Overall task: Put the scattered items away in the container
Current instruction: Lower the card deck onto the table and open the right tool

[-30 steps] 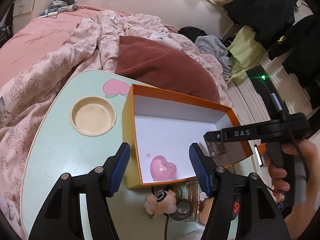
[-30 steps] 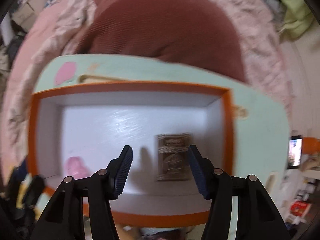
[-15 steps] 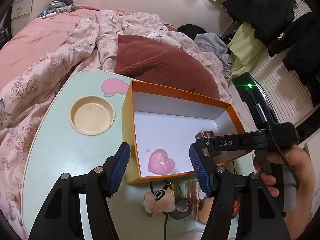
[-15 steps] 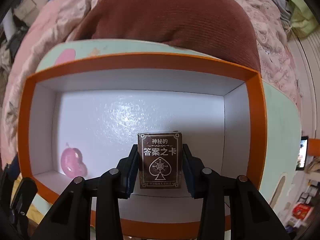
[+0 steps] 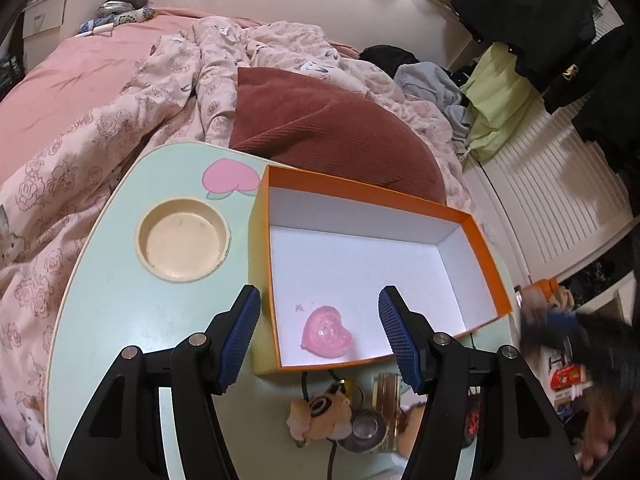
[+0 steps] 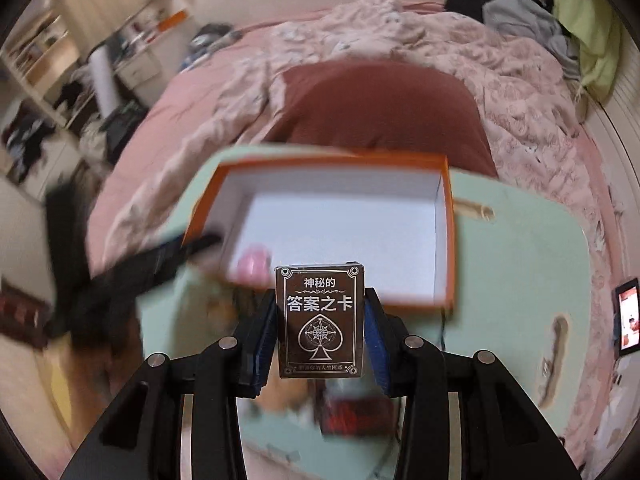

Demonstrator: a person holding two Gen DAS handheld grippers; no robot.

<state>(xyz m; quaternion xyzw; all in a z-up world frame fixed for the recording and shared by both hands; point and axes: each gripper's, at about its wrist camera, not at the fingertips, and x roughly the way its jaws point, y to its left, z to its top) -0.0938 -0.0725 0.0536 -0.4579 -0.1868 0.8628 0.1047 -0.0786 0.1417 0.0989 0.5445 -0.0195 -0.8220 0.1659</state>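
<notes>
Only the right wrist view showed the dark brown card box with a silver spade emblem (image 6: 320, 322), standing upright and pinched on its 2 long sides by the right gripper (image 6: 320, 332), whose blue-padded fingers (image 6: 266, 340) were drawn narrow against it. In that view the card box was held near the front rim of the orange cardboard box with a white lining (image 6: 448, 240), which sat on the mint-green tray table (image 6: 520, 264). Much of this picture was smeared, so the pink shape inside the orange box and the reddish thing under the gripper could not be made out. The left wrist view gave the sharper account: the left gripper (image 5: 318, 330) hung with its jaws spread wide and nothing between them, above the near rim of the orange box (image 5: 480, 252). Inside, near the front left corner, lay 1 glossy pink heart-shaped piece (image 5: 326, 331). A round cream cup recess (image 5: 183, 246) sat in the table (image 5: 112, 320) just left of the box, and a small plush toy with dark eyes (image 5: 320, 414) lay in front of it, partly hidden by the gripper. The right gripper appeared there only as a dark blur at the right edge.
</notes>
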